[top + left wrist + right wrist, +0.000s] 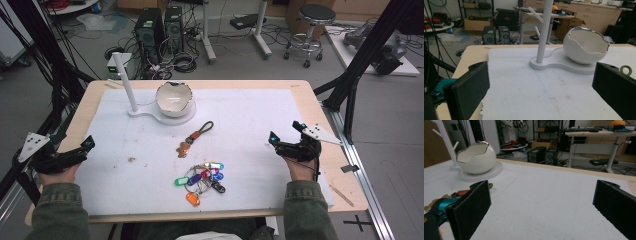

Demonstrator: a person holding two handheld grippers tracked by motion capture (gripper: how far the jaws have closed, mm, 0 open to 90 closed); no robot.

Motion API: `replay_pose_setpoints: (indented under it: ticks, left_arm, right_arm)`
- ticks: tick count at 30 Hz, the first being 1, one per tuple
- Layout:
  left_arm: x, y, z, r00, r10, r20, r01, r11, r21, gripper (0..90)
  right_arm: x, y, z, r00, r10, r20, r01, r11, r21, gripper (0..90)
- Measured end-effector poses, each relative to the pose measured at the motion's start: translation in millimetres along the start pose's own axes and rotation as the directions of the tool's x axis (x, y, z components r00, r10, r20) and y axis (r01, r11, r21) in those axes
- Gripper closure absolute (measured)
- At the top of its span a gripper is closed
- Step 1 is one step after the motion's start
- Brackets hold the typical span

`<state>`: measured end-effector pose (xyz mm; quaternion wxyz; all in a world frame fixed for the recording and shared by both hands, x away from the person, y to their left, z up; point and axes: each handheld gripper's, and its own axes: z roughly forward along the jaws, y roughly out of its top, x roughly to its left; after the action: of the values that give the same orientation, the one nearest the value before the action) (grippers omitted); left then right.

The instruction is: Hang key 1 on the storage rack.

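Note:
A white stand (128, 87) with a peg post and an eggshell-shaped bowl (174, 98) sits at the back of the white mat. In front of it lies a key fob on a dark strap (200, 132), and nearer me a bunch of coloured key tags (203, 178). My left gripper (82, 149) rests at the table's left edge, open and holding nothing, facing the post (544, 30) and bowl (585, 46). My right gripper (286, 132) hovers at the right of the mat, open with nothing in it. Beyond its left jaw lie the fob (461, 193) and bowl (475, 157).
The white mat (250, 115) covers most of the wooden table (320, 107). Black frame struts (360, 60) rise at both sides. Computer towers (150, 30), cables and a stool (312, 25) stand on the floor behind the table.

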<state>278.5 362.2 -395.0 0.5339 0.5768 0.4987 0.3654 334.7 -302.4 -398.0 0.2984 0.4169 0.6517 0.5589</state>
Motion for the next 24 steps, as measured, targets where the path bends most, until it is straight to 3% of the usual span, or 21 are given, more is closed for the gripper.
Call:
replay_pose_setpoints:
  ticks: [12,14,24]
  left_arm:
    - [-1.4,1.4,1.5,0.9999,-0.015,-0.002,0.015,0.9997,0.020,1.7]
    - [-1.3,2.2,1.3,0.9996,-0.029,0.003,0.029,0.9994,0.020,1.7]
    - [-6.3,6.3,4.2,0.9991,-0.024,0.035,0.023,0.9992,0.034,1.7]
  right_arm:
    - [-0.2,-0.9,-1.2,1.0000,-0.003,0.003,0.003,1.000,0.007,0.6]
    - [-0.2,-0.9,-1.3,1.0000,-0.003,0.001,0.003,1.000,0.008,0.6]
    - [1.1,-1.4,-1.4,1.0000,-0.005,0.000,0.005,1.000,0.011,0.6]
